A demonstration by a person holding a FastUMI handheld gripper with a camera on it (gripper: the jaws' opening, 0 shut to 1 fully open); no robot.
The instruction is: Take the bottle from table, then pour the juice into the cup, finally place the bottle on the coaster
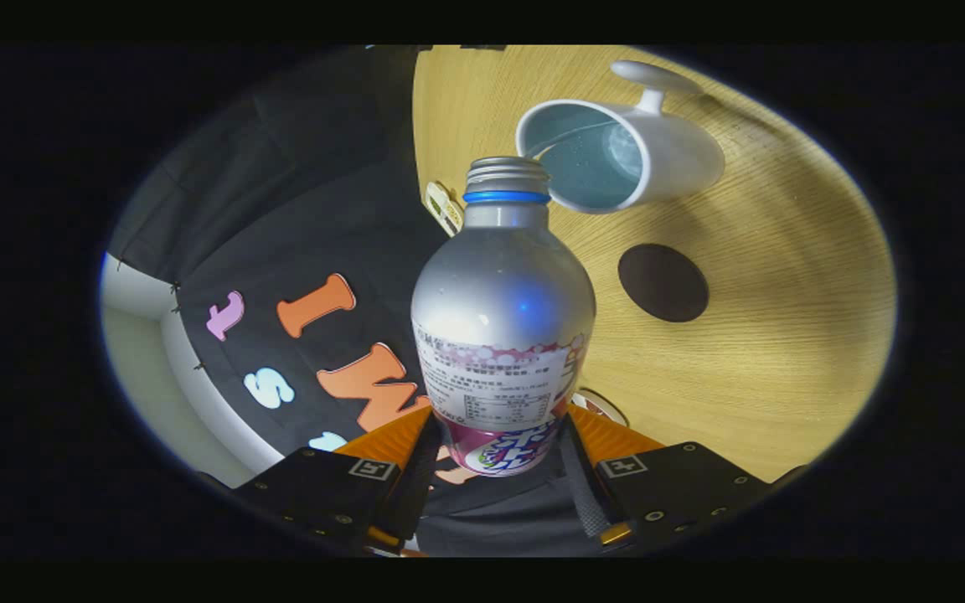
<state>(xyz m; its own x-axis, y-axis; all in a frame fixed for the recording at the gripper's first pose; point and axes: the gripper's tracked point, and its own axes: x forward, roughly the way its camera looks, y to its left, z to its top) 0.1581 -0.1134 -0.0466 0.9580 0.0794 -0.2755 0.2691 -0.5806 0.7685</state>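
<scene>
Count: one bottle (pixel 503 310), one cup (pixel 621 151), one coaster (pixel 663 282), one tabletop (pixel 784 318), and one gripper (pixel 501 456) at the near end; so nothing doubled up here

Gripper: closed on the bottle; both fingers (pixel 590 469) press the lower body from either side, right around the printed label, so it's a proper grip and not just a touch

Bottle: silvery metal with a rounded shoulder, a blue ring under the threaded neck, no cap on; it sticks out straight ahead of the fingers, mouth pointing away toward the cup; the whole scene looks rolled over, so the bottle seems tipped rather than upright; can't see inside it, so no idea how much is left

Cup: white mug with a handle, standing on the tabletop just beyond the bottle's mouth; the bottle's rim sits right at the near edge of the cup's opening; inside looks pale blue with a few small drops or bubbles; can't honestly tell if there's liquid in there

Coaster: dark round disc lying flat on the tabletop, beside the bottle's shoulder and nearer the gripper than the cup is; nothing on it

Tabletop: light wood grain; a small tag-like thing (pixel 444 207) sits at its edge near the bottle neck, too small to make out

Writing: the bottle has a white panel of tiny print plus a purple and pink logo lower down; too fine to read
</scene>
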